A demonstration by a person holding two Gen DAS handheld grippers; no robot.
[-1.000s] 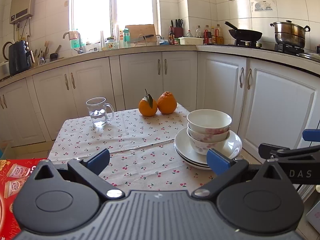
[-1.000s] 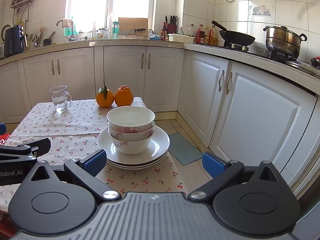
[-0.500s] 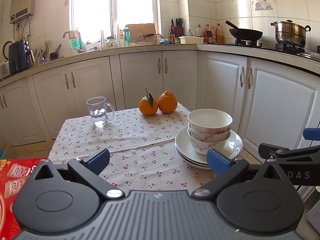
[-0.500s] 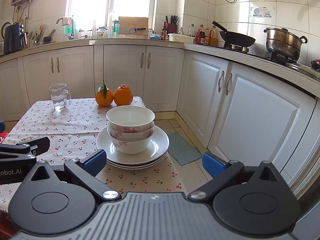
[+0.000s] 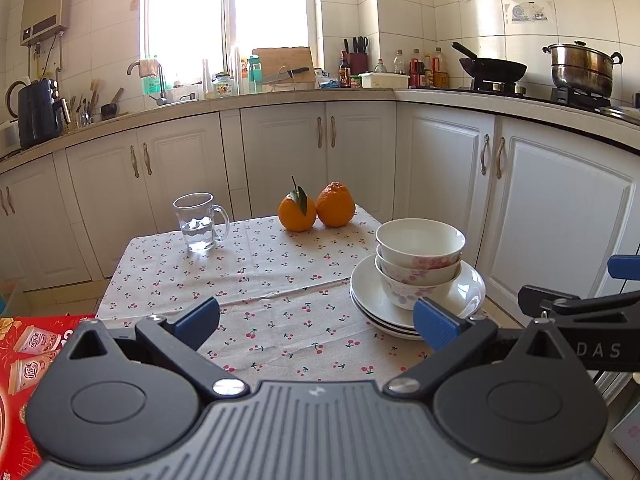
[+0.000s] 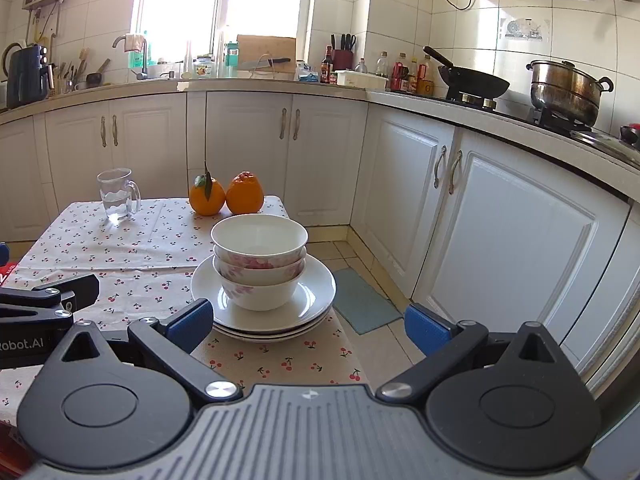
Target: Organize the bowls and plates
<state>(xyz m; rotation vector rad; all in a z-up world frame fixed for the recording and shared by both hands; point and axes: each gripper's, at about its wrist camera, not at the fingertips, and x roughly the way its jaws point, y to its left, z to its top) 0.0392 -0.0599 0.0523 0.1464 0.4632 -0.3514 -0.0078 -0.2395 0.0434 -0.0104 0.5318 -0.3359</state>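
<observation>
Right wrist view is showing three stacked white floral bowls (image 6: 259, 264) sitting on stacked white plates (image 6: 316, 292) at the cherry-print tablecloth's (image 6: 120, 248) right edge; right gripper (image 6: 307, 327) and left gripper (image 5: 316, 318) are both hanging wide open (holding nothing) just short of them.

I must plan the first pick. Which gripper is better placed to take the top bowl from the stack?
Probably the right gripper: it is open and the top bowl sits almost straight ahead between its fingers. For the left gripper, also open, the bowl lies off to the right.
</observation>
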